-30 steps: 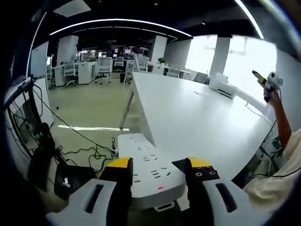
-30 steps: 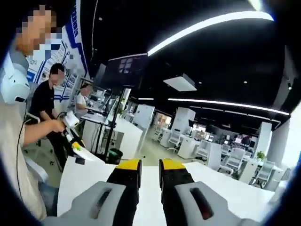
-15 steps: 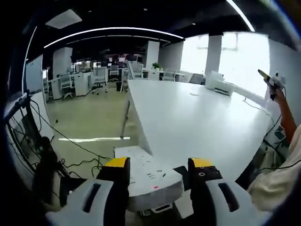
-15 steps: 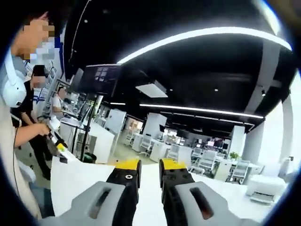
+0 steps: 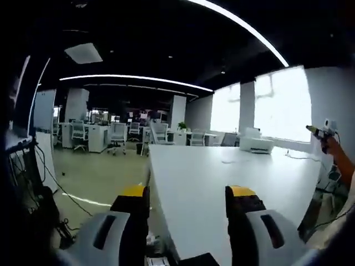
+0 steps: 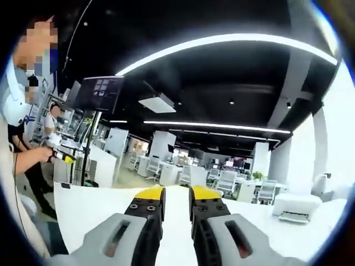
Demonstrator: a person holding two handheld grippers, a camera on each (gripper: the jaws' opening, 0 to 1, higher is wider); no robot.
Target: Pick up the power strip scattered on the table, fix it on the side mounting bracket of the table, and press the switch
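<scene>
My left gripper [image 5: 187, 194] is open, its yellow-tipped jaws standing wide apart over the near corner of the long white table [image 5: 222, 177]. Nothing is held between them. At the lower edge, a small white and dark piece [image 5: 158, 259] pokes in below the jaws, too little of it to identify. The right gripper [image 5: 319, 131] shows far off at the right, held up in a person's hand. In the right gripper view, my right gripper [image 6: 176, 195] is shut with nothing in it, pointing across the table top [image 6: 94, 202]. The left gripper [image 6: 62, 158] appears small at the left.
A white box-shaped device [image 5: 255, 145] sits on the table's far side. Black cables [image 5: 50, 183] trail over the floor at the left. Office desks and chairs [image 5: 116, 136] stand beyond. A screen on a stand [image 6: 99, 93] and people [image 6: 22, 138] are at the left.
The left gripper view has tilted upward, and the power strip seen between the open left jaws has dropped below the picture. The right gripper view swung too, and its jaws stayed shut.
</scene>
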